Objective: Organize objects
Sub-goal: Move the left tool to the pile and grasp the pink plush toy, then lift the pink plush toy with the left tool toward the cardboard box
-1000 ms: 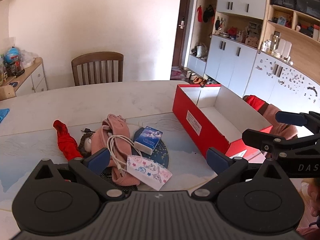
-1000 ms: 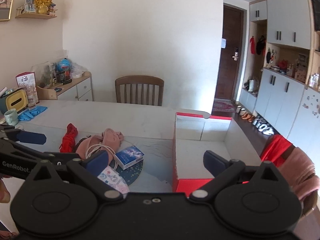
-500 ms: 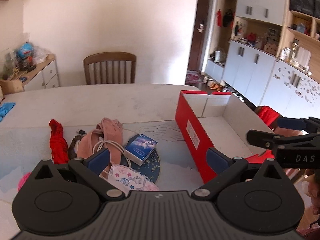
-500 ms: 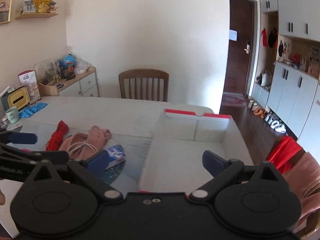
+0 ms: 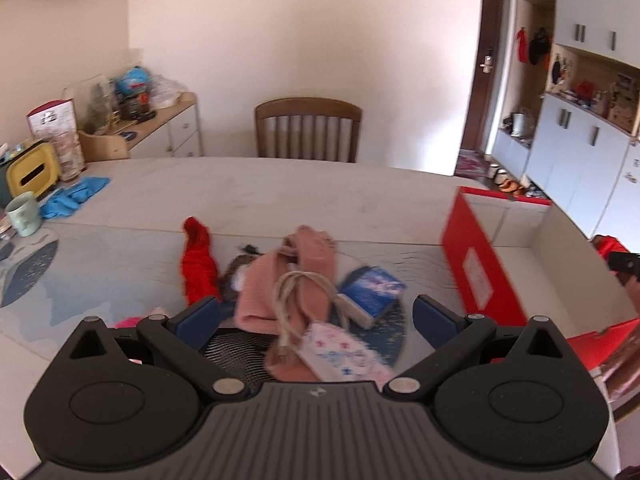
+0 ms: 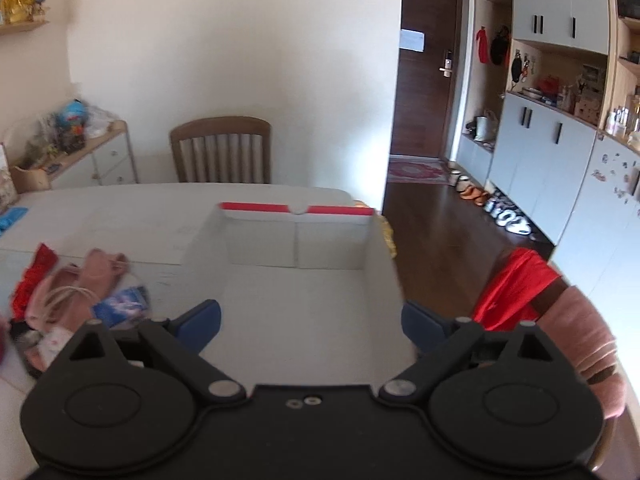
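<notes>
Evidently nothing is boxed yet — the box (image 6: 304, 320) is seen empty, long axis toward 12 o'clock, under the right gripper (image 6: 310, 316), whose jaws are closing with nothing between them. The left gripper (image 5: 316, 316) is spread wide over the pile — cable (image 5: 304, 292), book (image 5: 374, 290), pink cloth (image 5: 280, 280) — at 9 o'clock of the box. A grasp is needed next.

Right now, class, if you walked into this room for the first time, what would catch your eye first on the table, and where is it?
The big red box at the table's right end stands out first, open-topped with a pale, bare inside. Next comes the heap left of it: a pink garment with a coiled white cable on top, a red cloth at its left, and a small blue box between the heap and the red box.
</notes>
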`<state>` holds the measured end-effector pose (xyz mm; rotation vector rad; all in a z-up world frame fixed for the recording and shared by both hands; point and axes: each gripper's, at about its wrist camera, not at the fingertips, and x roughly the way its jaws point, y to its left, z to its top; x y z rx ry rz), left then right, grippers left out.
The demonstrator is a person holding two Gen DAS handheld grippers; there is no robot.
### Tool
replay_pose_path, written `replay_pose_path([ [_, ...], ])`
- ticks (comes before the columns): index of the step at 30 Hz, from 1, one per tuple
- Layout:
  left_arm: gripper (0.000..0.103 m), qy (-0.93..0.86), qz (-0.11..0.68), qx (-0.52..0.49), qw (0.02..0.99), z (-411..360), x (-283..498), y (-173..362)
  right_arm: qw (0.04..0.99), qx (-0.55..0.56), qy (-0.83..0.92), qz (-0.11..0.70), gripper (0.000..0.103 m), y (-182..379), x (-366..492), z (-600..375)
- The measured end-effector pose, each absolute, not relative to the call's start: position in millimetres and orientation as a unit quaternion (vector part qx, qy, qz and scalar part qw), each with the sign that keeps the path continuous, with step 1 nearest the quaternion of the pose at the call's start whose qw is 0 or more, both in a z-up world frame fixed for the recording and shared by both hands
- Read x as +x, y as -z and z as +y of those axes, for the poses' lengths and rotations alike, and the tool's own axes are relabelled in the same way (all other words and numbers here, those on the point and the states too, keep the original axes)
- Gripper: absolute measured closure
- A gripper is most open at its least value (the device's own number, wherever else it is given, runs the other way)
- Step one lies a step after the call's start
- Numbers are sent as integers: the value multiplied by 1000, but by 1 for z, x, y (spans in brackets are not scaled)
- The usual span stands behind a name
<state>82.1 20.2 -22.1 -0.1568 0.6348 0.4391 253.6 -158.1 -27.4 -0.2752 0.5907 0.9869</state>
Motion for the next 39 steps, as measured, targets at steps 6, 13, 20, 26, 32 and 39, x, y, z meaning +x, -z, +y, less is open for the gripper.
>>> replay_pose_path([
  [6,0,-248,322,-73,911,53,74,29,832,-156,-445,293,15,43,272,-144],
  [13,0,-290,332,-78,894,92,57,39,830,-175,-418,325,27,62,294,-127],
  [20,0,-329,361,-72,869,126,40,57,826,-193,-398,350,43,77,315,-115],
  [26,0,-314,389,-103,860,154,31,76,819,-216,-398,353,53,86,318,-107],
  [32,0,-267,423,-108,859,166,43,99,803,-225,-405,374,64,92,322,-101],
  [39,1,-260,441,-101,853,172,53,112,799,-231,-399,385,77,95,329,-99],
])
